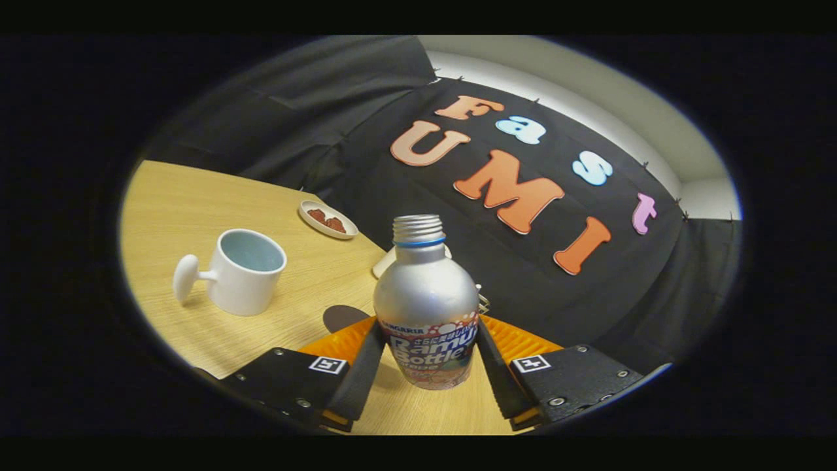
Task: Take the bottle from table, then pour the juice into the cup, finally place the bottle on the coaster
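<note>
Gripper [426,356] clamped on the bottle [426,307], a finger pressed to each side of its lower body, bottle upright between them and seemingly lifted above the table [196,216]; bare wood lies ahead toward the cup [245,271], the table edge runs close behind the bottle against the black wall. Bottle: silver metal, uncapped threaded neck with a blue ring, printed label low down. Cup white, knobbed handle, pale-blue inside, looks empty; beyond it a small dish [328,219] holds brown pieces; a dark round coaster [343,317] lies just beside the left finger.
</note>
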{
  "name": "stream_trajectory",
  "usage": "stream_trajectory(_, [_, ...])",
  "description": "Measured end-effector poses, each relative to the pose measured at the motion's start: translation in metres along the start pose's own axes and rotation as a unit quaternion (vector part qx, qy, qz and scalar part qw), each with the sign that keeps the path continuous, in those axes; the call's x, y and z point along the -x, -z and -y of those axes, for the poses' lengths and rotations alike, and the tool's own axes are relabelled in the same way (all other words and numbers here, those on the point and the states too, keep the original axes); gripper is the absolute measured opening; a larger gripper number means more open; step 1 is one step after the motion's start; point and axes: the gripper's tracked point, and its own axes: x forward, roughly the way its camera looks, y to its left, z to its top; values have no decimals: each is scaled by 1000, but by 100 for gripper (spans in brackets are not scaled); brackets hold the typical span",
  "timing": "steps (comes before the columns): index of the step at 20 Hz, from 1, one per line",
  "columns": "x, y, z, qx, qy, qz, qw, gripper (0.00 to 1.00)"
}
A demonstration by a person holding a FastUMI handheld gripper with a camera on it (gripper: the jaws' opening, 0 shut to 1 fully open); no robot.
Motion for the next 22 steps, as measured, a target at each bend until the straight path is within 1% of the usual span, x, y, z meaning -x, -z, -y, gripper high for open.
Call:
stream_trajectory(4, [-2, -9, 2, 56, 11, 9, 998, 77])
stream_trajectory(8, [-4, -18, 2, 113, 19, 19, 993, 77])
stream_trajectory(12, [-5, -21, -5, 170, 24, 25, 985, 77])
stream_trajectory(16, [-6, -23, -12, 209, 22, 28, 977, 77])
stream_trajectory(22, [-5, -35, -22, 268, 19, 44, 962, 77])
